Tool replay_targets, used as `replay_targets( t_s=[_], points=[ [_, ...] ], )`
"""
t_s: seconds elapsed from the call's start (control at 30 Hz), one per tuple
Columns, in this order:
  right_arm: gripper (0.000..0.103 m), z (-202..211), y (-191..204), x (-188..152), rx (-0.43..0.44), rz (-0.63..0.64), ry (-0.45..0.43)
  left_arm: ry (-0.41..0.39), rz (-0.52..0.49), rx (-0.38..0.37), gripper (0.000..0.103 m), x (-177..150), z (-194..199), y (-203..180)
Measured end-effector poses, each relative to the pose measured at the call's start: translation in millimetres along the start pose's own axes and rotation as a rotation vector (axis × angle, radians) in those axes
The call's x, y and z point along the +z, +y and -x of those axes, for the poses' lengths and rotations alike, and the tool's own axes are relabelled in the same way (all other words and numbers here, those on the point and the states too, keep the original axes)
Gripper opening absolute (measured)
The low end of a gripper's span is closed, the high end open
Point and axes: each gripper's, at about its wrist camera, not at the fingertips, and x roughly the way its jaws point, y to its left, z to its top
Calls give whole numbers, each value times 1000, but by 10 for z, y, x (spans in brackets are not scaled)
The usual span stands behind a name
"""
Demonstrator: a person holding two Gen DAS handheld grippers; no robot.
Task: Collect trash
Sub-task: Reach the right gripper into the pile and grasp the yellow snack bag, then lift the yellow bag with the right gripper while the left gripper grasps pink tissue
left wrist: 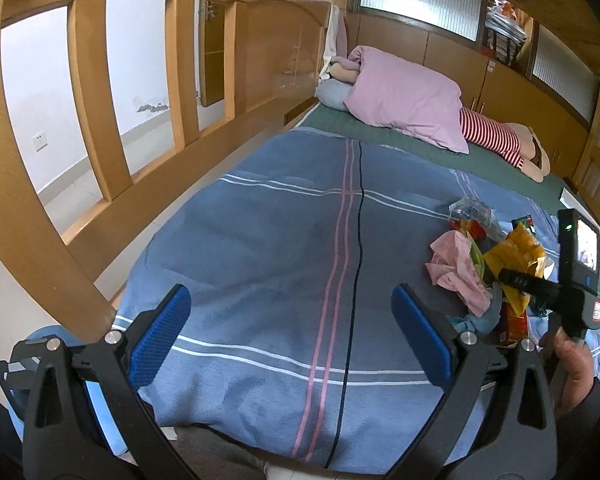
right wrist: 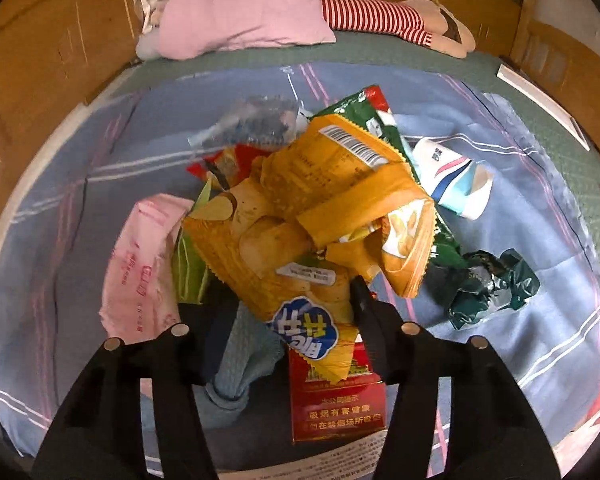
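A pile of trash lies on the blue bedspread (left wrist: 284, 248). My right gripper (right wrist: 296, 300) is shut on a yellow chip bag (right wrist: 300, 216) and holds it above the pile; the bag also shows in the left wrist view (left wrist: 514, 256). Under it lie a pink wrapper (right wrist: 140, 260), a red cigarette box (right wrist: 336, 396), a green wrapper (right wrist: 360, 112), a clear plastic bag (right wrist: 252, 120), a white and blue packet (right wrist: 452, 176) and a crumpled dark green wrapper (right wrist: 492, 284). My left gripper (left wrist: 290, 336) is open and empty over bare bedspread, left of the pile.
A pink pillow (left wrist: 404, 96) and a doll in red stripes (left wrist: 496, 140) lie at the head of the bed. A wooden rail (left wrist: 112, 88) runs along the left side. Wooden cabinets (left wrist: 452, 52) stand behind. A blue cloth (right wrist: 240, 360) lies under my right gripper.
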Motion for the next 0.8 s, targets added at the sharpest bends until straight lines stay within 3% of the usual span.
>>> replay_targets(
  t_s=[0.03, 0.3, 0.5, 0.63, 0.8],
  points=[
    [48, 35, -7, 1, 8, -3, -10, 5, -2, -3, 100, -5, -10, -16],
    [45, 676, -193, -156, 119, -26, -108, -5, -58, -40, 100, -26, 1, -255],
    [45, 1058, -637, -472, 109, -104, -156, 14, -123, -149, 100, -29, -155, -709],
    [45, 1087, -847, -650, 99, -156, -172, 48, -160, -206, 100, -25, -462, -1145],
    [45, 1064, -1005, -698, 132, -206, -190, 113, -196, -213, 100, -77, -991, -1612]
  ],
)
